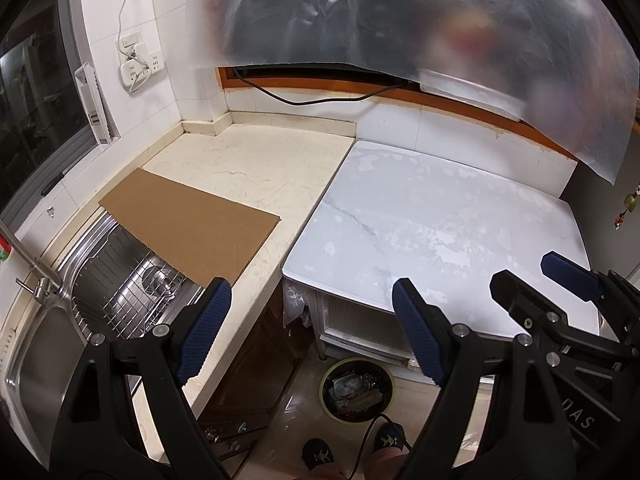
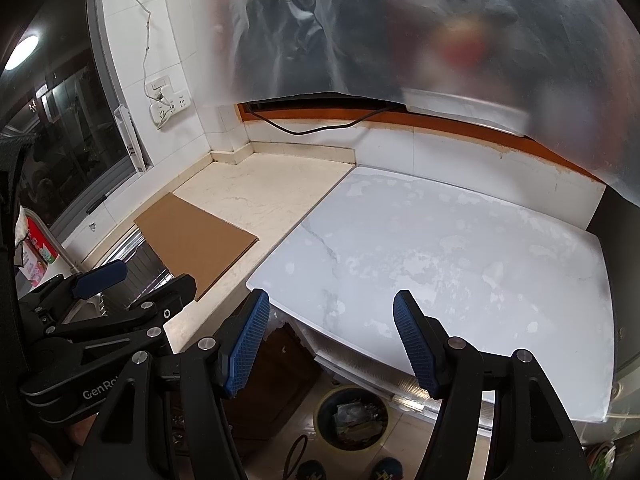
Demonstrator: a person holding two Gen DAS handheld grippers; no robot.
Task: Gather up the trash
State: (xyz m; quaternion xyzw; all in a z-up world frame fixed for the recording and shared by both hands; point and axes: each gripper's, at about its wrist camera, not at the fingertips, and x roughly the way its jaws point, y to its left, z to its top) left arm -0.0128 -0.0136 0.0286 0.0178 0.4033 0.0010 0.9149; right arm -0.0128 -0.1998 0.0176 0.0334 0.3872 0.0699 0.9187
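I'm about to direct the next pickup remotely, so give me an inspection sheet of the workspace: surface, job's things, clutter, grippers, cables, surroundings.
Surface: white marble-look tabletop bare; beige counter beside it.
Job's things: bin on the floor below the tabletop's near edge, holding crumpled waste; no loose trash seen on either top.
Clutter: cardboard sheet lying flat, partly over the sink.
Grippers: left gripper and right gripper both open, nothing between the jaws.
Cables: black cable sagging along the back wall; thin white wire to the wall outlet.
Surroundings: dark window on the left; plastic sheeting hanging above.
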